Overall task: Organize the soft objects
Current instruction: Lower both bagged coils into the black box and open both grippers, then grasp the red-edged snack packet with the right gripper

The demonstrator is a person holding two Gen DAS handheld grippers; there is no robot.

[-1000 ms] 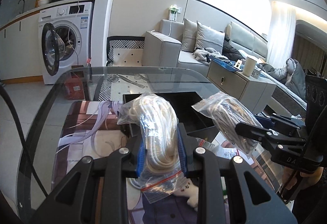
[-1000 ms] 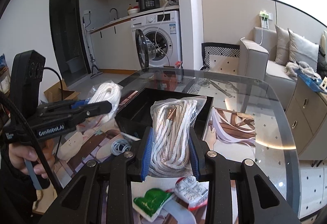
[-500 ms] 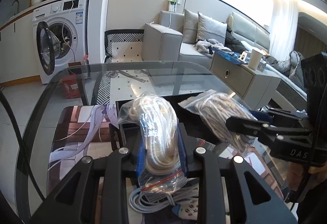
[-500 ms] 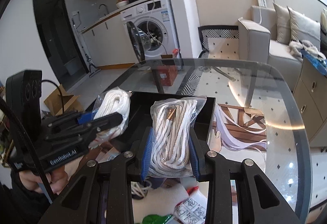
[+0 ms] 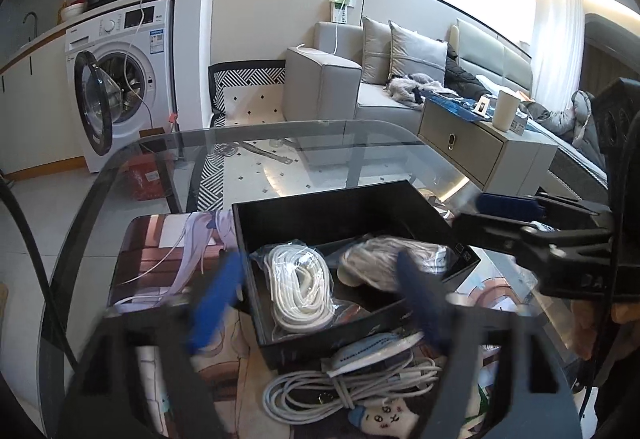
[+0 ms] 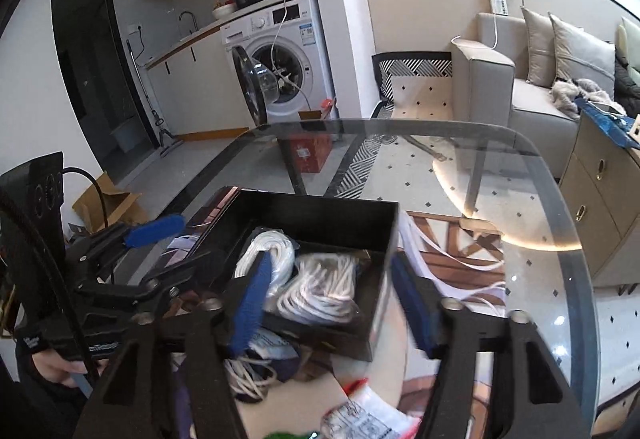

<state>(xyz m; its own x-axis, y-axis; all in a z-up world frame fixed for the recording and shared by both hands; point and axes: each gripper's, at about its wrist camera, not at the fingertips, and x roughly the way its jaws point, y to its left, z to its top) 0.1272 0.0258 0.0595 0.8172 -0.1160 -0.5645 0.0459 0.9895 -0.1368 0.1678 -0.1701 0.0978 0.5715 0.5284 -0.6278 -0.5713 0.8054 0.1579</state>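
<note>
Rope bags (image 5: 301, 289) | both lie in my black box (image 5: 408, 195) | step: drop done | my left claw (image 5: 320, 303) and right claw (image 6: 332, 303) just sprang apart, empty | next: grab loose cable bundle (image 5: 352, 383).

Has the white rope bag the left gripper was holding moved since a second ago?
Yes. The rope bag has dropped from the left gripper, whose jaws have just been opening, into the black box, beside the other bag.

both black gripper (image 5: 320, 299) frames carry blue finger pads (image 6: 252, 303), silver screws and black cables.
</note>
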